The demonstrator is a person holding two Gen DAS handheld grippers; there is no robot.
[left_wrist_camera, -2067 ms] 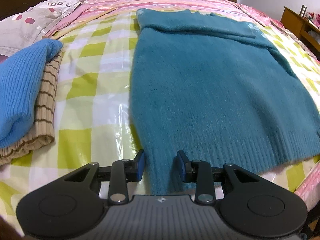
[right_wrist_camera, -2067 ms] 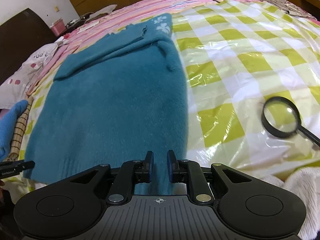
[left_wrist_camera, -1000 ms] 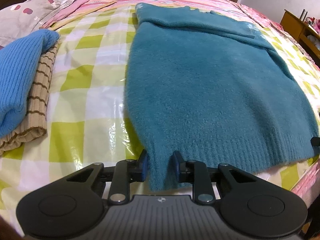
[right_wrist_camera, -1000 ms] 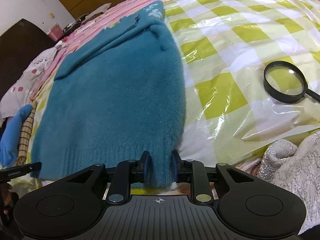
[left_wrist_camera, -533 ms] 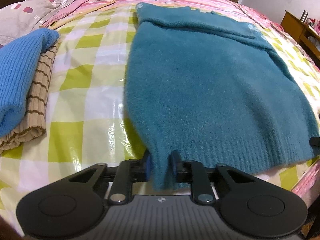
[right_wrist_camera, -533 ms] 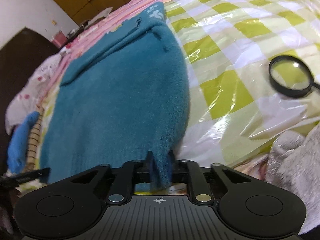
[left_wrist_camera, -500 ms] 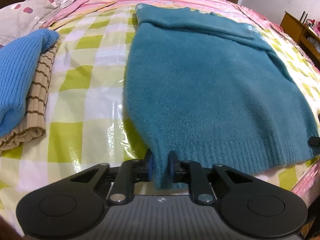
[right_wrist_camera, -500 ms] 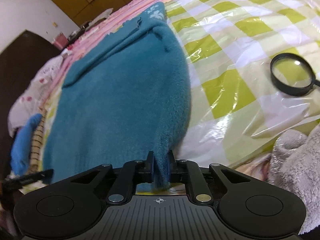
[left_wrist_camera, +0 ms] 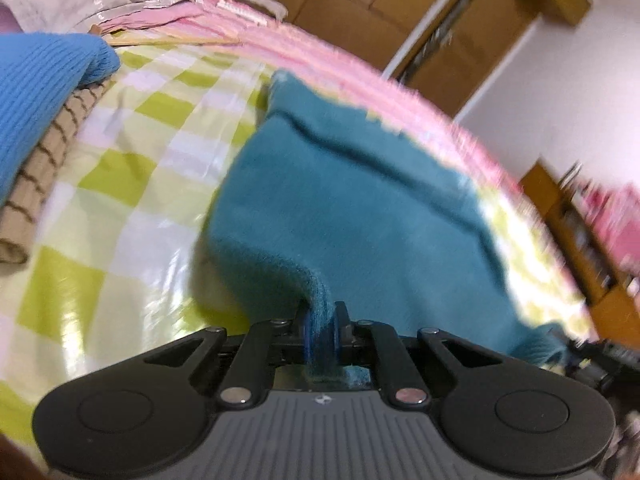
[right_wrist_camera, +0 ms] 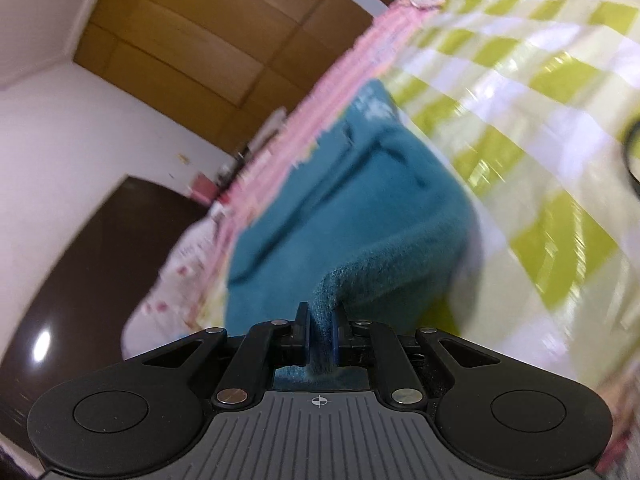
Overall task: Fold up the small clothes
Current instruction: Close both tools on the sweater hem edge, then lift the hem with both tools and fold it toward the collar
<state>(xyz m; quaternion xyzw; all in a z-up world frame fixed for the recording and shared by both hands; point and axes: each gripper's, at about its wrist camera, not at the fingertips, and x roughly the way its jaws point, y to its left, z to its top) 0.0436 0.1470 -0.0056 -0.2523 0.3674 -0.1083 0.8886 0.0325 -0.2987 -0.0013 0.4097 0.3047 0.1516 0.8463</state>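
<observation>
Sweater [left_wrist_camera: 352,216] hem was pinched by left gripper [left_wrist_camera: 322,334] and right gripper [right_wrist_camera: 320,334], lifted off the bed [left_wrist_camera: 120,208], looks like.

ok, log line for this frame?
phase: lifting hem | left tongs: shut on fuzzy teal knit sweater | right tongs: shut on sweater | surface: green-checked plastic bed cover

two wrist fisheyes, low and close over the bed [left_wrist_camera: 132,216]

mounted behind each claw, looking forward along the fingers. left view tilted toward the wardrobe [left_wrist_camera: 360,4] and bed's far side; right view rolled hard, facing the wall and wardrobe [right_wrist_camera: 192,52]. shared between both: the teal sweater [left_wrist_camera: 360,216] [right_wrist_camera: 340,216] and checked cover [right_wrist_camera: 540,128].
</observation>
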